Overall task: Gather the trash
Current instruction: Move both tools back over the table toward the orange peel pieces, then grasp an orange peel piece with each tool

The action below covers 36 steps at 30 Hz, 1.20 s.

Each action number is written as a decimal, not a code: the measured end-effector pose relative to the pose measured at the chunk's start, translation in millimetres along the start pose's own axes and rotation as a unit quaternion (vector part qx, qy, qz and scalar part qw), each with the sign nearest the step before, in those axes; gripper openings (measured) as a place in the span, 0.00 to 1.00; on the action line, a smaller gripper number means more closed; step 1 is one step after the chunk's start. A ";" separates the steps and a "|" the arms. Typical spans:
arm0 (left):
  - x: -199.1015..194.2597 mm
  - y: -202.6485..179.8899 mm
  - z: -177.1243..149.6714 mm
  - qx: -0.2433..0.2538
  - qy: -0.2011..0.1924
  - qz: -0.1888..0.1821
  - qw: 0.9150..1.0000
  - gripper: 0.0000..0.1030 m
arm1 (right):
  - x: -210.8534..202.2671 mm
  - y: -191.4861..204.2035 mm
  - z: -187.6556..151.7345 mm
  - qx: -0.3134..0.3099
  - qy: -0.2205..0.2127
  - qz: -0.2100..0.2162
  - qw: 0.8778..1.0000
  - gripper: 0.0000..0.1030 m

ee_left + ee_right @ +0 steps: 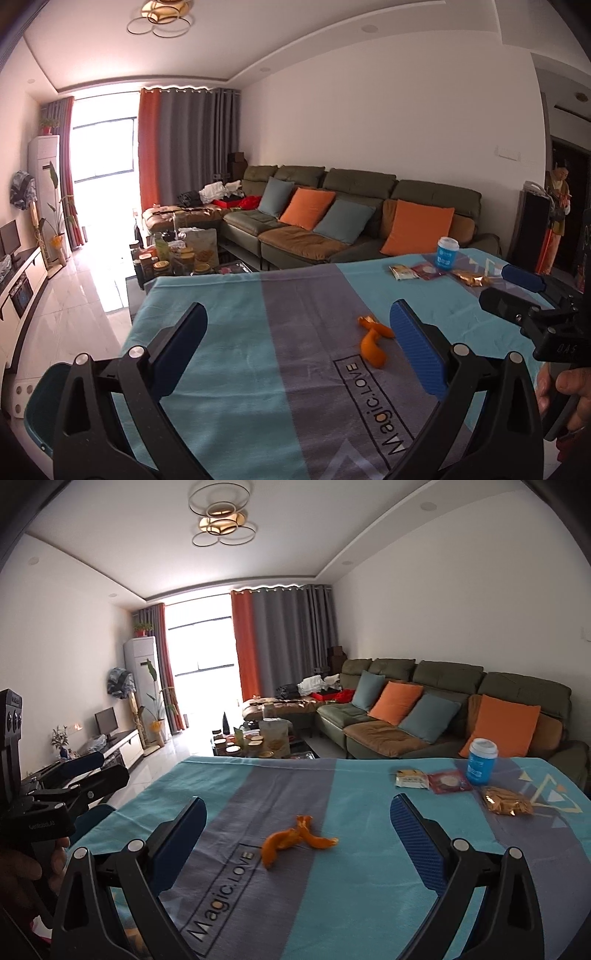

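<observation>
Orange peel [295, 840] (curled, ragged) lies on woven tablecloth [354, 886].

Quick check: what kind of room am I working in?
Most likely a home living room: a long green sofa with cushions, a cluttered coffee table, and a TV stand by curtained windows.

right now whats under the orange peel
The peel lies on the striped cloth, partly over the printed box around "Magic.LOVE". Whatever the cloth covers is hidden.
</observation>
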State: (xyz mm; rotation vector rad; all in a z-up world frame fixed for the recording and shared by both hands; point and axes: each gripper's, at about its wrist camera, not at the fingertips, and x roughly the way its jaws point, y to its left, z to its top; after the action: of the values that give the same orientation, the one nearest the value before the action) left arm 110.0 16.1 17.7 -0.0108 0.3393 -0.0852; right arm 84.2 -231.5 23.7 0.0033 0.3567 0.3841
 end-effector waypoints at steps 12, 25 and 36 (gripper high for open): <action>59.4 -31.3 -23.2 0.032 0.060 -0.045 0.997 0.95 | 49.8 -25.2 -12.8 -0.057 0.094 -0.049 0.993 0.93; 151.8 -50.5 -49.3 0.024 0.175 -0.080 0.981 0.86 | 146.0 -38.1 -33.2 -0.130 0.227 0.026 0.965 0.61; 198.3 -60.8 -62.0 0.015 0.254 -0.090 0.963 0.65 | 170.0 -28.6 -33.9 -0.155 0.261 0.098 0.948 0.32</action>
State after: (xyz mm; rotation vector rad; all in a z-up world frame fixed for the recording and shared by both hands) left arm 270.7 -61.1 -105.1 0.0100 0.8504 -0.2751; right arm 230.2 -197.8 -67.9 -0.3809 0.8202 0.6363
